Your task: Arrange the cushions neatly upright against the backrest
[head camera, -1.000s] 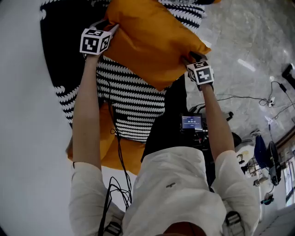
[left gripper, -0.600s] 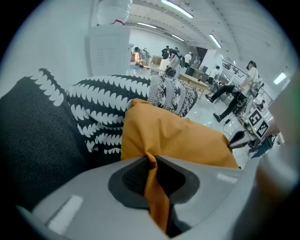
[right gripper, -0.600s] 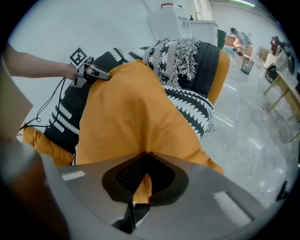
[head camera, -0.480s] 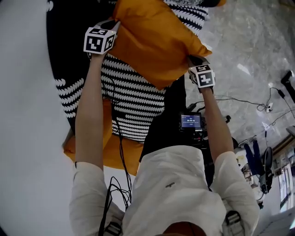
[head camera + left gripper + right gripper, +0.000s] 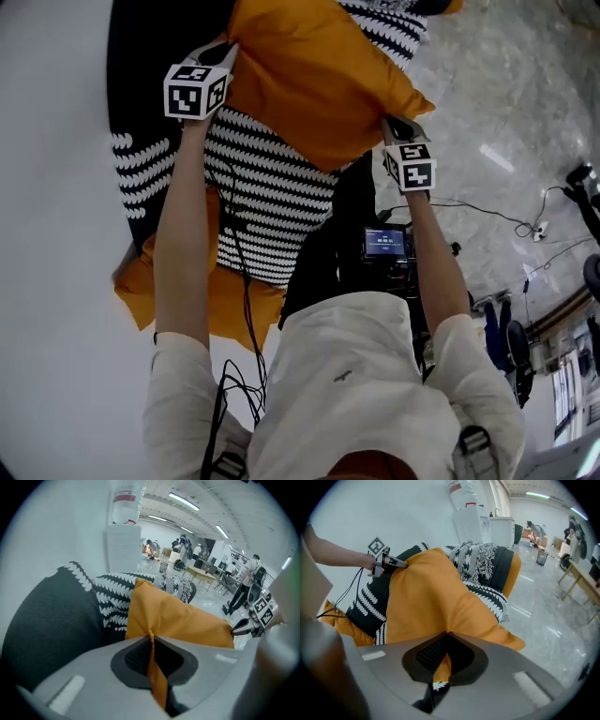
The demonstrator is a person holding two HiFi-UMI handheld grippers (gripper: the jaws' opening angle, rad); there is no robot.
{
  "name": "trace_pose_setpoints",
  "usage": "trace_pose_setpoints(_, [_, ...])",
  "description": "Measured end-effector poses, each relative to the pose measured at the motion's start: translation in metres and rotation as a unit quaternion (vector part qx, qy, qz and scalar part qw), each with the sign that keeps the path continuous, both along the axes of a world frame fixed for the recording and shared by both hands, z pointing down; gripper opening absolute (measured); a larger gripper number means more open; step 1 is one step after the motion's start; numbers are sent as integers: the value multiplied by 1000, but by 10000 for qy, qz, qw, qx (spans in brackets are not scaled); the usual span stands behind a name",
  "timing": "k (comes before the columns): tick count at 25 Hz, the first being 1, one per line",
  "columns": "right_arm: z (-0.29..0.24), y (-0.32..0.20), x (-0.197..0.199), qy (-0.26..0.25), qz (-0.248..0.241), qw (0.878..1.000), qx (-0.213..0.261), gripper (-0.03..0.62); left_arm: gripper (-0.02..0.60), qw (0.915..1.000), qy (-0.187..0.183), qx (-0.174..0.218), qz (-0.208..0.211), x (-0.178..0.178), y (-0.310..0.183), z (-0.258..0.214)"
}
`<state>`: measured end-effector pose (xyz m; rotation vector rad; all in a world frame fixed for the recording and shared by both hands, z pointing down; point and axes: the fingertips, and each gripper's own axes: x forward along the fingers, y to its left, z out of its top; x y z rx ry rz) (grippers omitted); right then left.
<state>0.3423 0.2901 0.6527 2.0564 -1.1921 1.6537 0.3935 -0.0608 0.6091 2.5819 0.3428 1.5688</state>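
Note:
An orange cushion [image 5: 314, 80] hangs between both grippers above a black-and-white patterned throw [image 5: 258, 202] on the seat. My left gripper [image 5: 225, 52] is shut on the cushion's left corner; orange fabric [image 5: 157, 677] runs pinched between its jaws. My right gripper [image 5: 392, 124] is shut on the cushion's right corner, where a fold of orange cloth [image 5: 440, 665] sits between the closed jaws. In the right gripper view the cushion [image 5: 431, 602] fills the middle, with the left gripper [image 5: 401, 563] at its far corner. A second orange cushion [image 5: 225, 305] lies partly under the throw.
A white wall [image 5: 56, 234] runs along the left side in the head view. Polished grey floor [image 5: 506, 112] lies to the right, with a cable [image 5: 487, 202] and gear. A small screen [image 5: 386, 244] hangs at the person's chest. A water dispenser [image 5: 123, 536] stands behind the seat.
Both grippers have risen a little with the orange cushion. The right gripper's jaws have closed on the cushion's corner. More of the lower orange cushion shows at the left.

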Motion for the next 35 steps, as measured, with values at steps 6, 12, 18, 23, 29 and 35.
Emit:
trace_pose_setpoints(6, [-25, -6, 5, 450, -141, 9989, 42, 28, 8, 9980, 288, 46, -557, -59, -9, -26])
trace_pose_setpoints(12, [-36, -8, 17, 936, -272, 9952, 4, 28, 8, 9909, 538, -138, -1224, -125, 0, -33])
trace_pose_setpoints(18, [-67, -38, 28, 1176, -502, 9915, 259, 28, 8, 9680, 946, -333, -2299, -188, -3, -62])
trace_pose_setpoints(23, [-86, -87, 27, 1311, -913, 9857, 533, 26, 6, 9322, 1400, -413, -3311, -251, -12, -86])
trace_pose_setpoints(29, [-106, -152, 16, 1383, -1624, 9719, 995, 26, 6, 8812, 1901, -171, -4325, -320, -17, -111])
trace_pose_setpoints(35, [-143, -228, -19, 1539, -2368, 9458, 1601, 26, 6, 8229, 2282, 258, -5198, -398, -19, -142])
